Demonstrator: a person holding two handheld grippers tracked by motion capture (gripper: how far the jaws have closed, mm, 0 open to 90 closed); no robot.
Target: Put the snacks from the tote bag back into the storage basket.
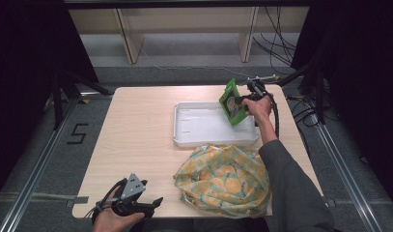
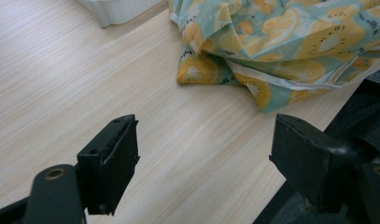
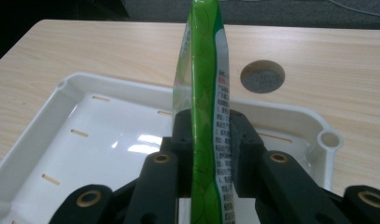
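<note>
My right gripper (image 1: pixel 242 100) is shut on a green snack packet (image 1: pixel 232 102), holding it upright over the right end of a white tray (image 1: pixel 199 137). In the right gripper view the green packet (image 3: pixel 207 93) stands edge-on between the two jaws of the right gripper (image 3: pixel 207 140), with the tray (image 3: pixel 47 121) below it. My left gripper (image 1: pixel 153 203) rests open at the table's front left edge. In the left gripper view the left gripper (image 2: pixel 204 154) has its jaws wide apart above bare wood, with nothing between them.
A yellow and teal fruit-print cloth bag (image 1: pixel 225 179) lies crumpled at the table's front, just right of the left gripper; the cloth bag (image 2: pixel 276 42) sits ahead of the left jaws. A round cable hole (image 3: pixel 262 76) is in the tabletop beyond the tray.
</note>
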